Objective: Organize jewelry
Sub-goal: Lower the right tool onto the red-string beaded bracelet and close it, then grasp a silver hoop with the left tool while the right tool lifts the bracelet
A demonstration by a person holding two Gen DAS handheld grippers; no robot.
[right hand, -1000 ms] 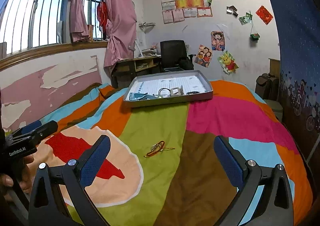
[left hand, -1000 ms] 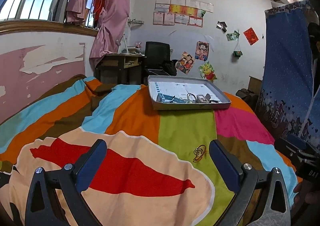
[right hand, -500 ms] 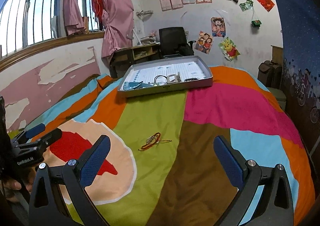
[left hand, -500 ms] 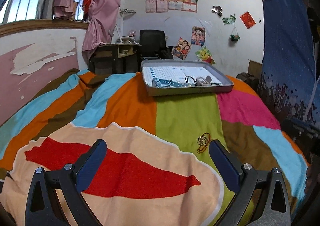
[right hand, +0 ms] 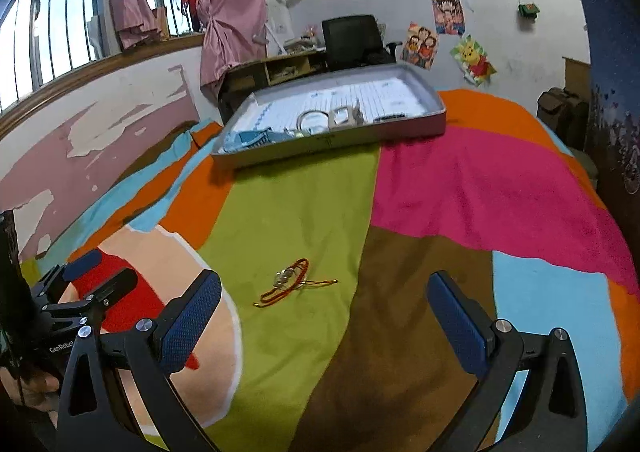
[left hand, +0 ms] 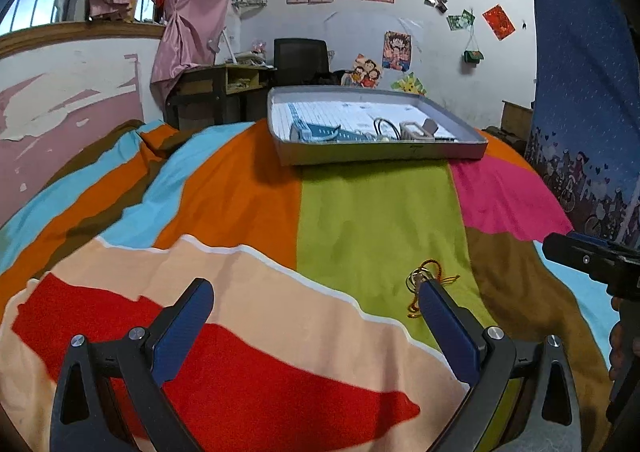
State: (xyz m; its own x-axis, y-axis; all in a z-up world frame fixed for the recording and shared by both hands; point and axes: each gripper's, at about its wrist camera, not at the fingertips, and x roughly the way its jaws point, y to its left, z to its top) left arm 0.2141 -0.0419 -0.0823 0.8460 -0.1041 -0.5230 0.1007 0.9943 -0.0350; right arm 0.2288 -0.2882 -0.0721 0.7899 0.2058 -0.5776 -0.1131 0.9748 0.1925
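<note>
A red and gold cord bracelet with a metal charm (right hand: 287,280) lies on the green stripe of the bedspread. In the left wrist view the bracelet (left hand: 422,276) sits just beyond my right fingertip. A shallow grey tray (left hand: 384,154) at the far end of the bed holds a blue comb, a ring-shaped bangle and small boxes; it also shows in the right wrist view (right hand: 332,148). My left gripper (left hand: 316,294) is open and empty. My right gripper (right hand: 324,286) is open and empty, with the bracelet ahead between its fingers.
The bed carries a striped multicoloured cover (left hand: 248,188). A desk and black chair (left hand: 300,56) stand behind the tray. A peeling wall (left hand: 60,100) runs along the left. A blue curtain (left hand: 580,84) hangs at the right. The other gripper (right hand: 88,292) is at the left.
Both grippers have moved forward and lower toward the bracelet. The bracelet now lies closer to both sets of fingers. Both stay open.
</note>
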